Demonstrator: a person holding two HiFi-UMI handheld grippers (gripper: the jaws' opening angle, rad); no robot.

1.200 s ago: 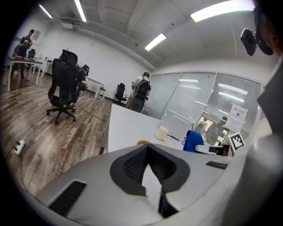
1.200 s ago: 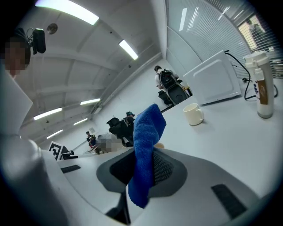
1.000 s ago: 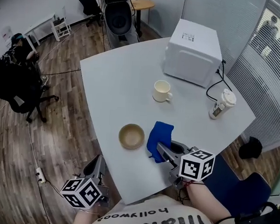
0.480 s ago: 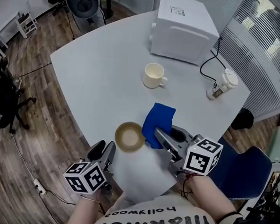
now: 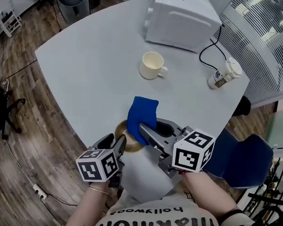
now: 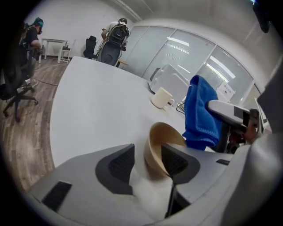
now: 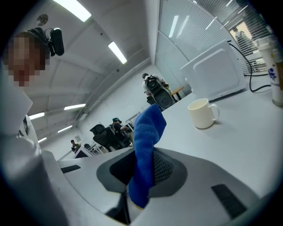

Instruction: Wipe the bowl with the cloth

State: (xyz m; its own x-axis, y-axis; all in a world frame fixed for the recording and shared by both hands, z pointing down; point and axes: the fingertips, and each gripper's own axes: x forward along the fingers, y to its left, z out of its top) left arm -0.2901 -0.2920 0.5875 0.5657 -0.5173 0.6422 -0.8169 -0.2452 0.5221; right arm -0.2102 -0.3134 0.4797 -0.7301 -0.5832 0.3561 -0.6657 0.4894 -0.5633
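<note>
Where cloth (image 5: pixel 143 113) drapes from right claw (image 5: pixel 143 129), bowl (image 5: pixel 119 128) mostly hidden.

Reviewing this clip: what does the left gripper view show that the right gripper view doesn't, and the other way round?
Only the left gripper view: the wooden bowl, its near rim between the left gripper's fingers, which have just been opening and stand apart. Only the right gripper view: the right gripper's fingers pinching the blue cloth from both sides. Both: the cloth, the cream mug and the white appliance on the grey table.
</note>
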